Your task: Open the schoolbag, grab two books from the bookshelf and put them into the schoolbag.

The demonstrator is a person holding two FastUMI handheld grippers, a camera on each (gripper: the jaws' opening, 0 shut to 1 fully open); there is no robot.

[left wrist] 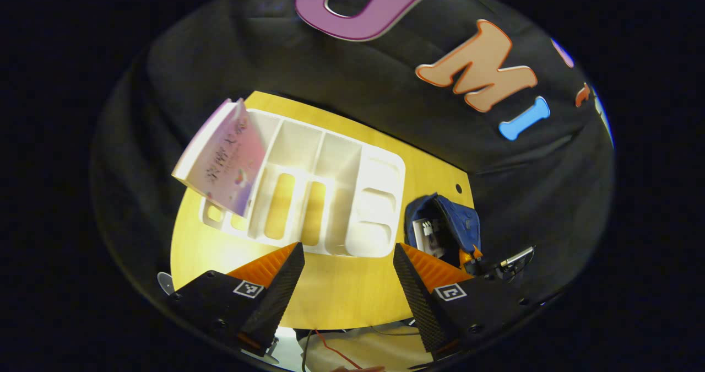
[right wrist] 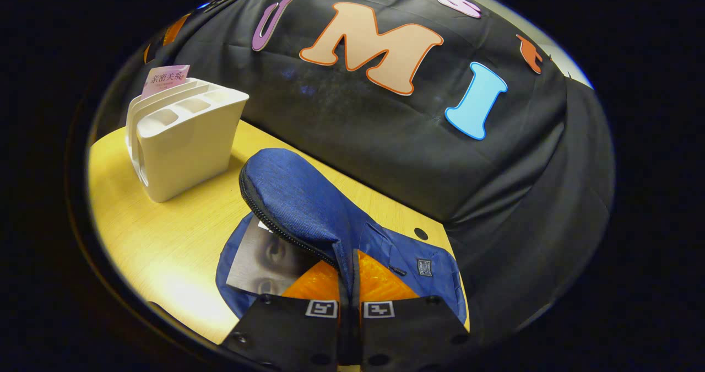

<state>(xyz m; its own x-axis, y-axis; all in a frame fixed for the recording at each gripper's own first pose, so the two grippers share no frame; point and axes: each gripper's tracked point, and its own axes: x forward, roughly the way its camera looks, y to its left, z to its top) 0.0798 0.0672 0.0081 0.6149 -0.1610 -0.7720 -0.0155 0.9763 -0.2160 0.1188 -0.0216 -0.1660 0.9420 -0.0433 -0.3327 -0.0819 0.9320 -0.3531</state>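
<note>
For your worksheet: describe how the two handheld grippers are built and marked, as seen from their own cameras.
The left gripper has two wedge-shaped fingers with ridged inner faces on blocky bodies, each body bearing a small square black-and-white marker. The right gripper has the same blocky bodies with screw heads and a square marker on each.

This is a recording booth, not a lived-in room. A draped black cloth wall (right wrist: 341,140) closes in tight behind a small pale yellow wooden table (right wrist: 165,234). Warm light pools on the tabletop.
</note>
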